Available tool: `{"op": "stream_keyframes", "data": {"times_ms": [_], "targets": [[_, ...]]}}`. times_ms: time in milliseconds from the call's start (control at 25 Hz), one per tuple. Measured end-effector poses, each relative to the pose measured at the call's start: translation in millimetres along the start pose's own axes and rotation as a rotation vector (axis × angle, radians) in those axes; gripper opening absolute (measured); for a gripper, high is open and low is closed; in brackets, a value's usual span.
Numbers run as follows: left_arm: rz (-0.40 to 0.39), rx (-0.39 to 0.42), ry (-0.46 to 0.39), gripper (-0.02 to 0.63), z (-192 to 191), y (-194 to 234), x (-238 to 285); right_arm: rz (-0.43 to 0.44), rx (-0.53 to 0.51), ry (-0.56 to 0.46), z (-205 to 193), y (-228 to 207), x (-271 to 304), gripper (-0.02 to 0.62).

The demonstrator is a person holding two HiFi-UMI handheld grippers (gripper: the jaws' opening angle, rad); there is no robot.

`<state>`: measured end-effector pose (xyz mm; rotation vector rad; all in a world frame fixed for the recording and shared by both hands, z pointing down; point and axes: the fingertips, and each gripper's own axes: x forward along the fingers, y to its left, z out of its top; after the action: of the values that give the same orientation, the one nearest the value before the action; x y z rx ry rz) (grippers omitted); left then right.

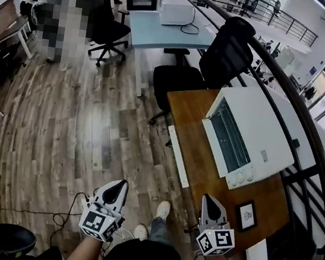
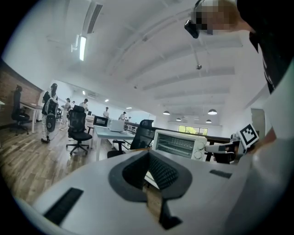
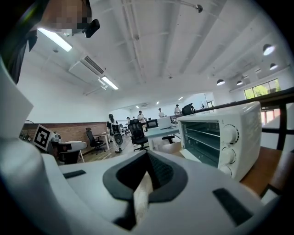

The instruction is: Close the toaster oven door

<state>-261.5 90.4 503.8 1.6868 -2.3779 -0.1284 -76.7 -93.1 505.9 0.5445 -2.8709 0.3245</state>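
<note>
While the toaster oven (image 1: 258,134) stands on the wooden table (image 1: 204,177), at about one o'clock from the right gripper (image 1: 210,200), its door (image 1: 178,157) appears to be let down flat toward the table's edge. The wire racks show bare in both gripper views. In the head view, the white strip at about ten o'clock from the right gripper reads as the door's top rail, with wood showing through the glass behind it. I judge the door open and the closing not yet begun.

Both grippers are held low in front of the person's body, apart from the oven and touching nothing. The left gripper (image 1: 120,185) hangs over the floor (image 1: 76,144), with the oven at about two o'clock from it. Its jaws are pressed together with nothing between them. The right gripper's jaws likewise meet at the tips and carry nothing. That suits the job as I read it: a drop-down door needs no grip, only a push from under its free edge, and closed jaws make a firm, blunt tip for that.

The right gripper is nearer the door and looks onto the oven's front and its knobs (image 3: 227,155), so it seems the likelier one to do the lifting. The oven looks light, and a hard shove might slide it back across the table.
</note>
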Motion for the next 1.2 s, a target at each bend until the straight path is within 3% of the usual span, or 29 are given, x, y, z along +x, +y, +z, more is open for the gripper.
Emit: {"op": "stream_keyframes", "data": {"times_ms": [200, 440, 600, 760, 1120, 1200], "targets": [[-0.030, -0.104, 0.036, 0.008, -16, -2, 52, 0.021, -0.027, 0.017, -2, -16, 20, -0.002], [-0.061, -0.124, 0.104, 0.009, -36, -9, 110, 0.018, -0.033, 0.037, -4, -49, 47, -0.002], [-0.078, -0.156, 0.167, 0.009, -68, -15, 142, 0.010, -0.008, 0.057, -19, -70, 59, -0.002], [-0.089, -0.249, 0.220, 0.009, -101, -17, 170, 0.016, -0.019, 0.088, -30, -79, 70, -0.002], [-0.162, -0.331, 0.360, 0.012, -176, -37, 215, 0.011, -0.011, 0.144, -55, -92, 79, -0.002], [-0.175, -0.319, 0.391, 0.059, -191, -42, 223, 0.009, -0.011, 0.158, -61, -92, 77, -0.002]]}}
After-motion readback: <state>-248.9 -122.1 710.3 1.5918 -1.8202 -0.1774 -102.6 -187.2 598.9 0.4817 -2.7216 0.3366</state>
